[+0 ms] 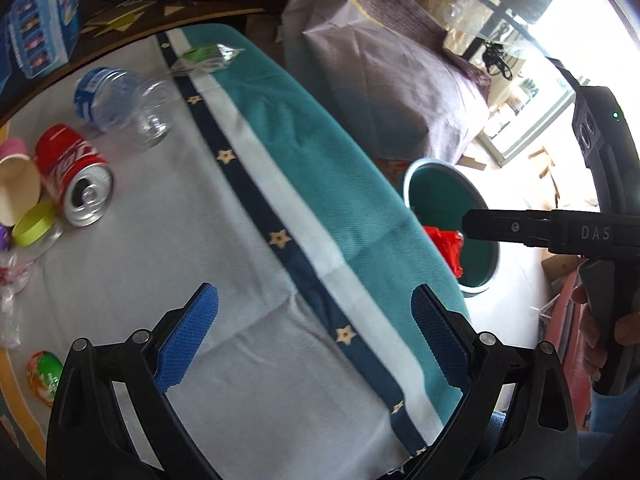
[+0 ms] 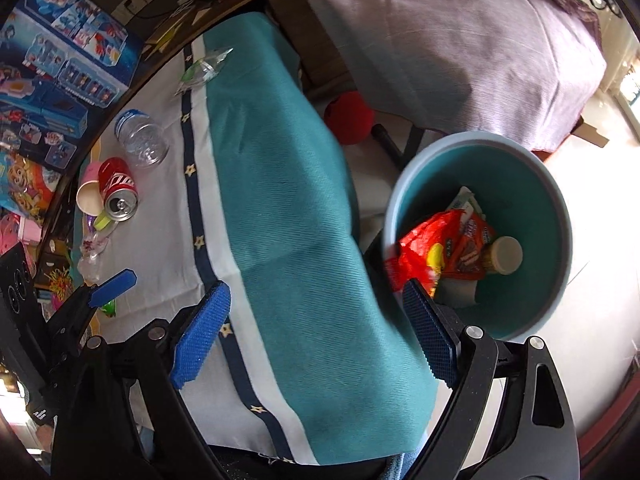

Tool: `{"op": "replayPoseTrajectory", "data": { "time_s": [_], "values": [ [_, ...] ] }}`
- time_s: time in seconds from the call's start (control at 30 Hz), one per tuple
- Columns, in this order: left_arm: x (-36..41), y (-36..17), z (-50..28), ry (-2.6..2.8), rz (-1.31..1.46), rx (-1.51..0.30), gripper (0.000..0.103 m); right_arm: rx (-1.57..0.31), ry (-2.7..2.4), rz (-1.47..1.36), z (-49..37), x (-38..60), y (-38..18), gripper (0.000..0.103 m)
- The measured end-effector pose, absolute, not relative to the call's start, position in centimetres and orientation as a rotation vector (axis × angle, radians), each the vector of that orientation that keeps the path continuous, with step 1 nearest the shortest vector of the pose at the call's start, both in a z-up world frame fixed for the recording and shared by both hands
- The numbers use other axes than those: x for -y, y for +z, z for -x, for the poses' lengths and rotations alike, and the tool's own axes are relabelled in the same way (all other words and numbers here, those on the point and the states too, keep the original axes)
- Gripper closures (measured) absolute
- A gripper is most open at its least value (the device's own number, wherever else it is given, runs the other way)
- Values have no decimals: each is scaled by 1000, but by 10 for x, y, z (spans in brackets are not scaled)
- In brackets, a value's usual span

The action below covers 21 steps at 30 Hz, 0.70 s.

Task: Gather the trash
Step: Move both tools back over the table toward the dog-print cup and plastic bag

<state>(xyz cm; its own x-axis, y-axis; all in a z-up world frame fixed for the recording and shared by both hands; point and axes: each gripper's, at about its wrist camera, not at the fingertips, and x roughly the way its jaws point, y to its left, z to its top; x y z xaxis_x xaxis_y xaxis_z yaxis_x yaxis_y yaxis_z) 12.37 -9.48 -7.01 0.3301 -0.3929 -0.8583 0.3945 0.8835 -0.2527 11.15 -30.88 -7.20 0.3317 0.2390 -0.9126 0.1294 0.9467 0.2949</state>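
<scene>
My left tongs (image 1: 314,336) hang over the cloth-covered table (image 1: 168,264), blue pads spread wide with nothing between them. My right tongs (image 2: 316,336) are spread just as wide and carry nothing; they sit above the table's edge, with the trash bin (image 2: 560,216) showing just past the right pad.

The bin is round, pale blue on the rim and teal inside, standing on the floor beside the table. In it I see a crumpled red snack bag (image 2: 420,248), a brown printed wrapper (image 2: 468,248) and a small tan container (image 2: 504,256) lying on its side.

The trash left on the table lies grouped near its far left side. A red soda can (image 1: 74,176) lies on its side with its opened silver top facing me. Touching it is a pink paper cup (image 1: 16,184), also tipped over, cream inside. A clear plastic bottle (image 1: 120,104) with a blue label lies just behind the can. A yellow-green ring (image 1: 34,224) sits in front of the can, and crumpled clear plastic (image 1: 12,292) lies nearer me. A clear wrapper with green print (image 1: 206,58) rests farther back, well apart from the rest.
</scene>
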Motion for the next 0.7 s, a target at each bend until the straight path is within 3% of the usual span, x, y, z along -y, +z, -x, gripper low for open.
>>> {"op": "replayPoseTrajectory", "data": {
  "time_s": [0.7],
  "values": [
    [-142, -92, -68, -238, 137, -1117, 6, -1336, 414, -50, -139, 62, -90, 19]
  ]
}}
